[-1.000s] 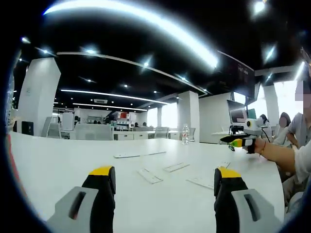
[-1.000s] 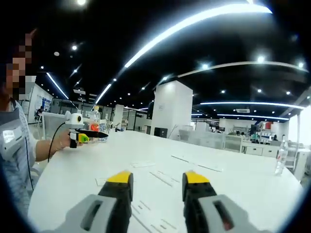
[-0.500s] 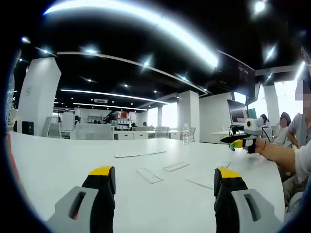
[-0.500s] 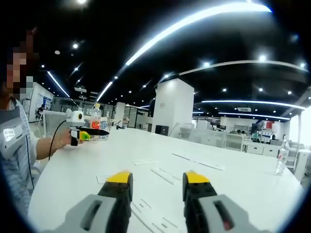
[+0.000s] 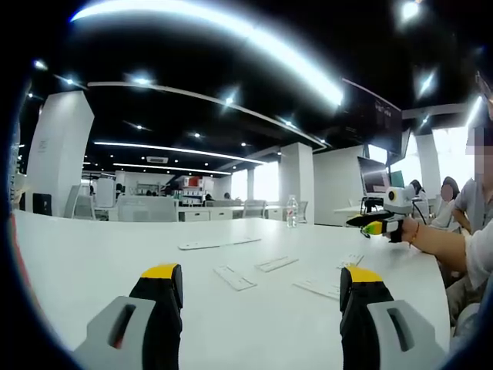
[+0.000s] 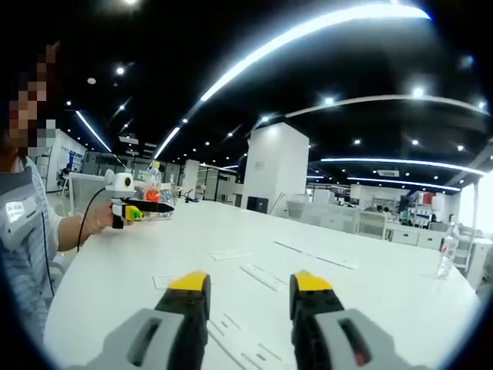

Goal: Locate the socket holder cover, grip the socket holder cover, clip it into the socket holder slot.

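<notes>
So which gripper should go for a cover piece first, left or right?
Probably right. The right gripper is open with white strips lying just past its jaws. The left gripper, also open, sees the strips farther out on the table.

White table (image 5: pixel 92 254) — clear water bottle (image 6: pixel 445 250) at far edge.
</notes>
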`<action>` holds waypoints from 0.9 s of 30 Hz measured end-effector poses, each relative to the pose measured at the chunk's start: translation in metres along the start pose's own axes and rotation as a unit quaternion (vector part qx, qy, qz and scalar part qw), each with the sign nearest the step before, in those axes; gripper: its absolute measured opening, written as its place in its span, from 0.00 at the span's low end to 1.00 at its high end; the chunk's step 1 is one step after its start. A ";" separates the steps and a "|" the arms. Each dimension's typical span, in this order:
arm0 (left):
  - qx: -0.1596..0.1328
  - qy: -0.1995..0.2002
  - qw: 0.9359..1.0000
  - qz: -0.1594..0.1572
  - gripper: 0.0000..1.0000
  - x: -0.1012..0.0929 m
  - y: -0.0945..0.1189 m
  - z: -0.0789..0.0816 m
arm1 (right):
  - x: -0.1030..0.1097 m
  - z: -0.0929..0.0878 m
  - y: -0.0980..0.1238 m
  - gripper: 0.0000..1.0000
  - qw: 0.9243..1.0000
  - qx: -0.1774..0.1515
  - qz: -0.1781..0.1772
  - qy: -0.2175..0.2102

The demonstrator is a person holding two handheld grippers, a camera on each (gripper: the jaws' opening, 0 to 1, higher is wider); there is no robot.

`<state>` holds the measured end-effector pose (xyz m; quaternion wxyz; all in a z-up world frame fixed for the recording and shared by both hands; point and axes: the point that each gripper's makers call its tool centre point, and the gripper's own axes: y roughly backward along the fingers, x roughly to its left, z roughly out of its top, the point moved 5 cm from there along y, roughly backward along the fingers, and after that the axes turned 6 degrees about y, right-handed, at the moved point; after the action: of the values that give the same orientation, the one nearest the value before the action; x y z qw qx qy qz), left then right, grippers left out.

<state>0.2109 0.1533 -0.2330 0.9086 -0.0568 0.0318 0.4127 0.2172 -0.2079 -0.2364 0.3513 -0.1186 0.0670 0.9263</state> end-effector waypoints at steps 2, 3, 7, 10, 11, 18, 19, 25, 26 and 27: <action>0.000 0.000 1.000 0.000 0.84 0.000 0.000 0.000 | 0.001 0.001 0.000 0.43 1.000 -0.002 0.003 0.002; -0.001 0.000 1.000 0.001 0.84 0.000 0.000 0.000 | 0.002 0.001 0.000 0.43 1.000 -0.002 0.005 0.003; 0.001 0.001 1.000 0.001 0.84 0.000 0.000 0.000 | 0.004 0.000 -0.001 0.43 1.000 0.002 0.010 0.005; 0.001 0.001 1.000 0.000 0.84 0.000 0.001 0.000 | 0.004 -0.001 -0.001 0.43 1.000 0.004 0.012 0.005; 0.001 0.001 1.000 0.001 0.84 0.000 0.001 0.000 | 0.004 -0.001 -0.001 0.43 1.000 0.005 0.014 0.005; -0.005 0.001 1.000 0.000 0.84 -0.002 0.003 0.002 | 0.009 -0.002 -0.001 0.43 1.000 0.008 0.022 0.011; -0.005 0.001 1.000 -0.001 0.84 -0.002 0.003 0.001 | 0.010 -0.002 -0.001 0.44 1.000 0.008 0.026 0.011; 0.003 0.000 1.000 -0.012 0.84 -0.005 0.001 -0.001 | 0.013 0.002 -0.001 0.45 0.999 -0.002 0.045 0.015; 0.004 -0.002 1.000 -0.013 0.84 -0.006 0.001 -0.001 | 0.014 0.004 0.000 0.45 0.999 -0.004 0.047 0.016; 0.004 -0.002 1.000 -0.014 0.84 -0.006 0.001 -0.001 | 0.013 0.005 0.000 0.45 0.999 -0.006 0.048 0.016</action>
<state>0.2063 0.1495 -0.2333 0.9144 -0.0528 0.0307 0.4001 0.2066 -0.1986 -0.2355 0.3049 -0.1321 0.0726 0.9404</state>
